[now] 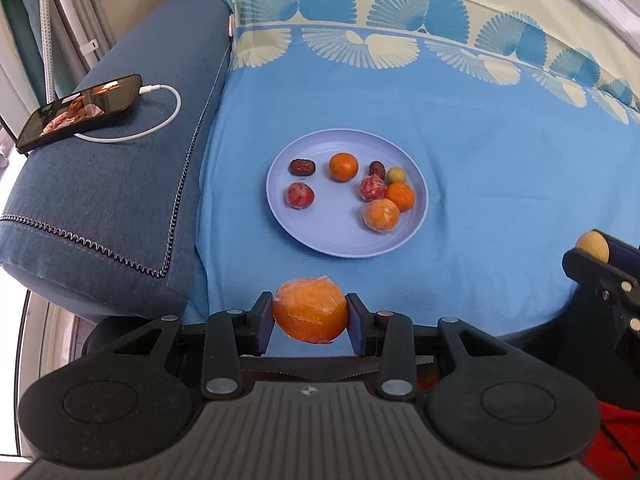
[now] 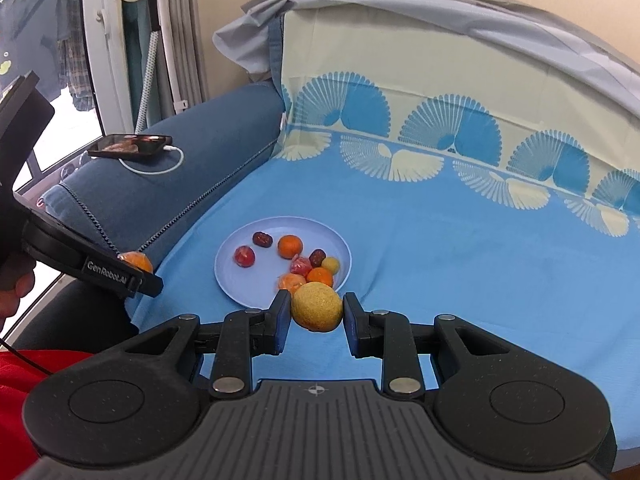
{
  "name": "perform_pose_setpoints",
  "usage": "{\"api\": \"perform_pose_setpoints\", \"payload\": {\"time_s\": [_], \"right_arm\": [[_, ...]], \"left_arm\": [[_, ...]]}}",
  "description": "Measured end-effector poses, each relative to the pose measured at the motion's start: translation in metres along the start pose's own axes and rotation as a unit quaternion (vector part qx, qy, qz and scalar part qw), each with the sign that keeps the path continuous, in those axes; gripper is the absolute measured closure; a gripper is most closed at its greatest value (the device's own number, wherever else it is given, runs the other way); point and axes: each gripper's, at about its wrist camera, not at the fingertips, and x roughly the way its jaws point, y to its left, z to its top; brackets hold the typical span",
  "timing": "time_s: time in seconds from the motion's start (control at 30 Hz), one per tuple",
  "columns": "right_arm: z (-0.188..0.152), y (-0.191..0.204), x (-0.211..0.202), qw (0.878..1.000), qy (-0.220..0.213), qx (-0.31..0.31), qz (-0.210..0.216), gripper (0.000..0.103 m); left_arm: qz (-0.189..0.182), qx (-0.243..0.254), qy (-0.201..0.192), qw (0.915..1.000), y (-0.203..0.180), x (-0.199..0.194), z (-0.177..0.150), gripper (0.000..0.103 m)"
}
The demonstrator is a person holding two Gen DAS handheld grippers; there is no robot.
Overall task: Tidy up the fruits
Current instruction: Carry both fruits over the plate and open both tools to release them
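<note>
- On the far left, a dark phone point(image 1: 82, 110) lies face up on the blue sofa armrest point(image 1: 120, 200), screen lit, with a white cable point(image 1: 160, 120) looped beside it.
- Left hand-held gripper point(image 1: 310, 318): both pads pressed against a plastic-wrapped orange point(image 1: 310, 308); the fruit is clamped between them, above the blue sheet point(image 1: 480, 200) and just short of the plate's near rim.
- Lilac plate point(image 1: 332, 236) sits flat on the sheet, ahead of both grippers. Contents, left to right in the left wrist view: a dark date point(image 1: 302, 167) with a wrapped red fruit point(image 1: 299, 195) nearer the camera; a bare mandarin point(image 1: 343, 166); a second date point(image 1: 377, 169); a second wrapped red fruit point(image 1: 373, 188); a wrapped orange fruit point(image 1: 381, 215) at the near right; a small yellow-green fruit point(image 1: 396, 175); a second bare mandarin point(image 1: 400, 196).
- Cluster on the plate's right half: pieces touching or nearly so. The two on the left half sit apart.
- Right hand-held gripper point(image 2: 317, 314): closed on a yellow round fruit point(image 2: 317, 307), pads on both sides, held just over the plate's near edge in the right wrist view.
- Sheet carries a cream and blue fan pattern point(image 2: 448, 132) along the sofa back.
- Red clothing point(image 2: 16, 400) shows at the lower left of the right wrist view.
</note>
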Motion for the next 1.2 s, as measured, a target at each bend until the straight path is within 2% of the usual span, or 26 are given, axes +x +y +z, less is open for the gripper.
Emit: {"api": "perform_pose_setpoints", "payload": {"time_s": [0.23, 0.43, 0.63, 0.73, 0.83, 0.93, 1.03, 1.2], "right_arm": [[0.016, -0.003, 0.041, 1.000, 0.017, 0.007, 0.012, 0.073], [0.030, 0.006, 0.103, 0.999, 0.033, -0.012, 0.035, 0.073], [0.038, 0.017, 0.169, 0.996, 0.057, -0.058, 0.039, 0.074], [0.042, 0.018, 0.193, 0.994, 0.070, -0.072, 0.038, 0.074], [0.047, 0.020, 0.201, 0.992, 0.071, -0.087, 0.056, 0.073], [0.048, 0.023, 0.207, 0.990, 0.070, -0.101, 0.072, 0.073], [0.045, 0.026, 0.215, 0.988, 0.072, -0.119, 0.069, 0.073], [0.047, 0.020, 0.229, 0.990, 0.077, -0.101, 0.068, 0.073]], "left_arm": [[-0.006, -0.009, 0.007, 0.9999, 0.009, 0.023, 0.034, 0.061], [-0.024, -0.007, 0.020, 0.9995, 0.011, 0.061, 0.073, 0.061], [-0.033, 0.012, 0.053, 0.9980, 0.005, 0.113, 0.108, 0.061], [-0.027, 0.051, 0.067, 0.9960, -0.001, 0.134, 0.123, 0.061], [-0.028, 0.081, 0.075, 0.9934, -0.007, 0.150, 0.134, 0.061], [-0.036, 0.086, 0.076, 0.9927, -0.008, 0.161, 0.139, 0.061], [-0.045, 0.085, 0.089, 0.9914, -0.010, 0.174, 0.142, 0.061], [-0.043, 0.111, 0.093, 0.9885, -0.020, 0.188, 0.149, 0.061]]}}
